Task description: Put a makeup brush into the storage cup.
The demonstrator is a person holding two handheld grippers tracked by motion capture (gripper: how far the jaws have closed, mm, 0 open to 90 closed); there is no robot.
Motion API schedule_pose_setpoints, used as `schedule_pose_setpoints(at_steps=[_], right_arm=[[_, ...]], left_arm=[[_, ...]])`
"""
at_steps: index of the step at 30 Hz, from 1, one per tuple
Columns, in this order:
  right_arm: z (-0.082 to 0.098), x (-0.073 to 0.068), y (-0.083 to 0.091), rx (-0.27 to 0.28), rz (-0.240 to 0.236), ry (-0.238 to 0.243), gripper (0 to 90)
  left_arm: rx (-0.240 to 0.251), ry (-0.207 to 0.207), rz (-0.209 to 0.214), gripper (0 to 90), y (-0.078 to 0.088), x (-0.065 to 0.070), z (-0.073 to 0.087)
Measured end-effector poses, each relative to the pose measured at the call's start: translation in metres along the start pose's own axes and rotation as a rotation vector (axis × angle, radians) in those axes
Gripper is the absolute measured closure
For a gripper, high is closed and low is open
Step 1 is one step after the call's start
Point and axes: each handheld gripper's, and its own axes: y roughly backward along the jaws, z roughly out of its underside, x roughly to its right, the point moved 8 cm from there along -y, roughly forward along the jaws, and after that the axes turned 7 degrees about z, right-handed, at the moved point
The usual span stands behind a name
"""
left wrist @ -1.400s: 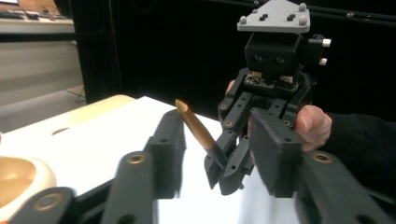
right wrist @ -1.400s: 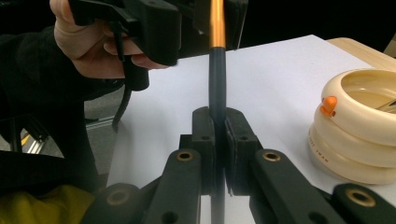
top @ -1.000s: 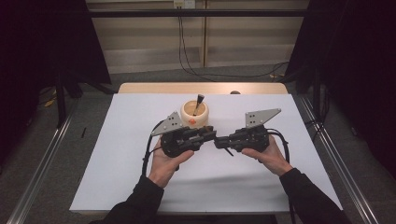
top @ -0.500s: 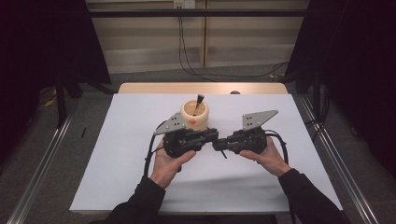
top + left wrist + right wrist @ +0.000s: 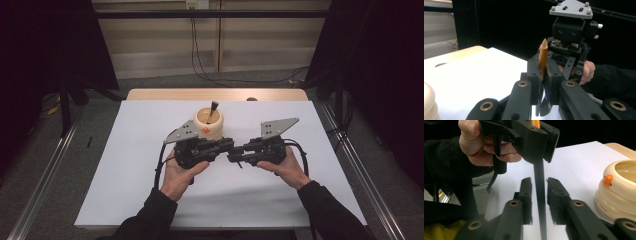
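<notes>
A tool with an orange handle (image 5: 543,57) and a thin black blade (image 5: 539,195) stands upright at mid table. My left gripper (image 5: 231,145) (image 5: 543,62) is shut on its handle. The blade hangs down between the fingers of my right gripper (image 5: 236,156) (image 5: 539,185), whose jaws have just been opening; a gap shows on each side of the blade. Both grippers meet tip to tip. Just behind them sits a cream ringed pot (image 5: 208,123) (image 5: 619,187) with an orange mark, and a black-handled tool (image 5: 212,111) leans inside it.
A white sheet (image 5: 125,175) covers the table, with a wooden strip (image 5: 165,94) bare along the far edge. Metal rails (image 5: 45,175) run along the floor on both sides. Cables trail from each gripper toward the person's forearms.
Both hands stay where they were, with the grippers still tip to tip in front of the pot. The high view is too small to show any jaw motion.
</notes>
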Motion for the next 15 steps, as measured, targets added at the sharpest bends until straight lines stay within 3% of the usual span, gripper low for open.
schedule_pose_setpoints(at_steps=[6,13,15], right_arm=[[-0.0014,-0.0006,0.0011,0.012,0.004,-0.004,54.1],[-0.0036,0.0039,0.0042,0.028,0.057,-0.017,31.3],[-0.0043,0.0049,0.0051,0.036,0.061,-0.022,27.1]], left_arm=[[-0.003,-0.004,0.001,84.2,0.0014,-0.0015,-0.0007],[-0.004,-0.003,-0.003,84.2,0.0044,-0.0032,-0.0017],[-0.006,-0.001,-0.023,84.2,0.0052,-0.0039,-0.0019]])
